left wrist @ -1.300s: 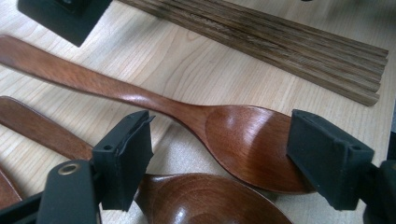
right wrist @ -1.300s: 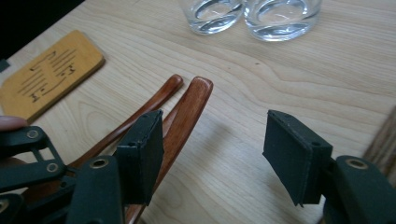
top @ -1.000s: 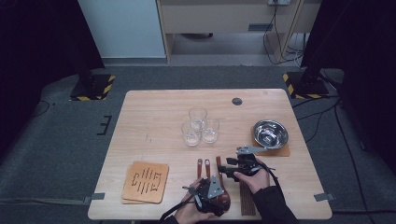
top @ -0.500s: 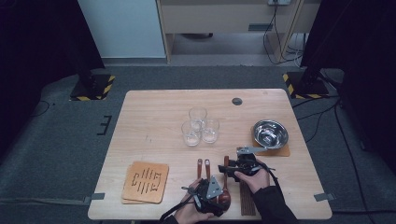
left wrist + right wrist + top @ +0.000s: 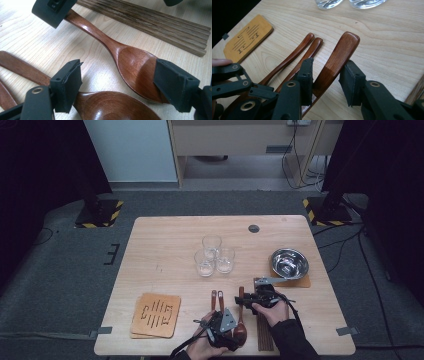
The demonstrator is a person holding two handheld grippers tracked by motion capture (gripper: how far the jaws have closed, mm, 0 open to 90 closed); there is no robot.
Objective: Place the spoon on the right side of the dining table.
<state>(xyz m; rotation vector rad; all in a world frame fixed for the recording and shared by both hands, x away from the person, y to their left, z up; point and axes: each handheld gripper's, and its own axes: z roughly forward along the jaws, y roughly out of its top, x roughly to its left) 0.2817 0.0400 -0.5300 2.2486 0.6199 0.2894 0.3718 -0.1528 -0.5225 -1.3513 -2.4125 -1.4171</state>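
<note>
The rightmost spoon (image 5: 343,46) is laid flat on the table (image 5: 392,50), its handle pointed away from the person and straddled by the right gripper (image 5: 329,63) — whose half-open jaws have just been closing, one pad not yet pressed home.

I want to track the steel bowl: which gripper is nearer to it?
Right. The right gripper sits just below-left of the steel bowl; the left gripper is farther down-left.
</note>
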